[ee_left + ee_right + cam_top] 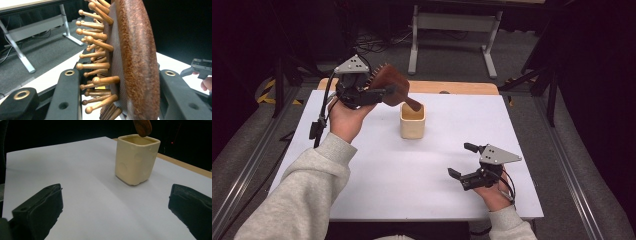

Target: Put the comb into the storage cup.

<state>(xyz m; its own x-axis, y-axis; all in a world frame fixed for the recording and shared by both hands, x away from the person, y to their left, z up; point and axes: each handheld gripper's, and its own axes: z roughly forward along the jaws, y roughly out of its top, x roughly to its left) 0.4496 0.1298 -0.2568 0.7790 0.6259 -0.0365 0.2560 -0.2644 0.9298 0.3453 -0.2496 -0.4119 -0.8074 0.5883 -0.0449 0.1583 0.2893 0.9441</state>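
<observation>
Landmark: the cup (412,121), a cream square-sided cup, is standing upright on the white table (402,170), toward the far middle of it.
Brush: the brush (388,85), a brown wooden hairbrush, is hanging in the air just left of the cup and above it, tilted, with its handle sloping down toward the cup.
Handle tip: it is sitting over the cup's open mouth; in the right gripper view the rounded tip (142,127) is hovering just above the far rim, and whether it is touching the rim is not clear.
Bristles: the wooden pins (93,66) are pointing away from the cup, toward the far left; in the left gripper view they are sticking out to the left of the brush head.
Left gripper: the left gripper (379,93) is clamping the brush head, one jaw on the pin side and the other on the smooth back, so it is holding the brush up off the table.
Left hand: the left hand (343,117) is gripping the tool left of the cup, with a grey sleeve (307,190) trailing back to the near edge.
Right gripper: the right gripper (463,161) is resting low over the table, near and to the right of the cup, well apart from it; its jaws are standing wide with nothing between them but bare table.
Right gripper's aim: its jaws are pointing toward the cup (136,160), which is standing between them farther off.
</observation>
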